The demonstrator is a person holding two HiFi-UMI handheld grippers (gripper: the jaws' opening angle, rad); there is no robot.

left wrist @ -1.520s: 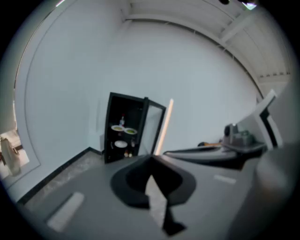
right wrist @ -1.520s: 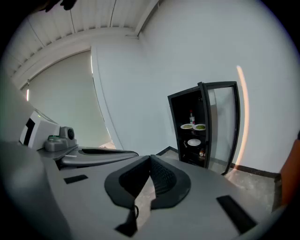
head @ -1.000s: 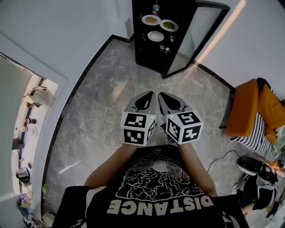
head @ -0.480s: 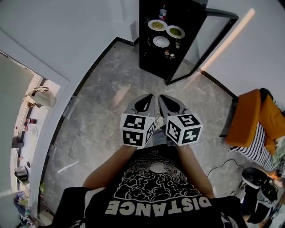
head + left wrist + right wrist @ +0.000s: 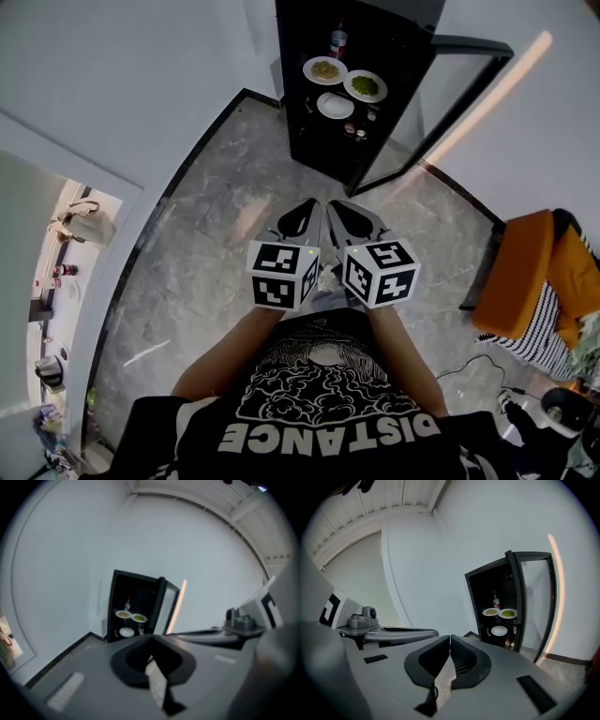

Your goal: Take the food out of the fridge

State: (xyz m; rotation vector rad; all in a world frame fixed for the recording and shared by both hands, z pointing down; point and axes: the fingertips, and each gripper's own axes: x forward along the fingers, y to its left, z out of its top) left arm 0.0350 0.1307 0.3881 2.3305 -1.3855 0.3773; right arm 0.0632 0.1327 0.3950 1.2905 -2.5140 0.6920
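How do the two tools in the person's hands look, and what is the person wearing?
The left claw and right claw are grey, tapering shells with black pads. Each carries a white cube with black square markers. The person wears a black short-sleeved T-shirt with white print.

The black fridge (image 5: 298,103) stands open on the grey marbled floor (image 5: 206,253) in the corner of two white walls, with its glass door (image 5: 441,103) swung out to the right. Its upper shelf carries a plate of yellowish food (image 5: 324,69) and, just beside it on the right, a plate of green food (image 5: 365,86), with a bottle (image 5: 338,42) upright behind them. The shelf below holds a white plate (image 5: 336,105) with a few small jars (image 5: 354,130) near its right side, and well off to the right the floor also bears an orange chair (image 5: 525,272).
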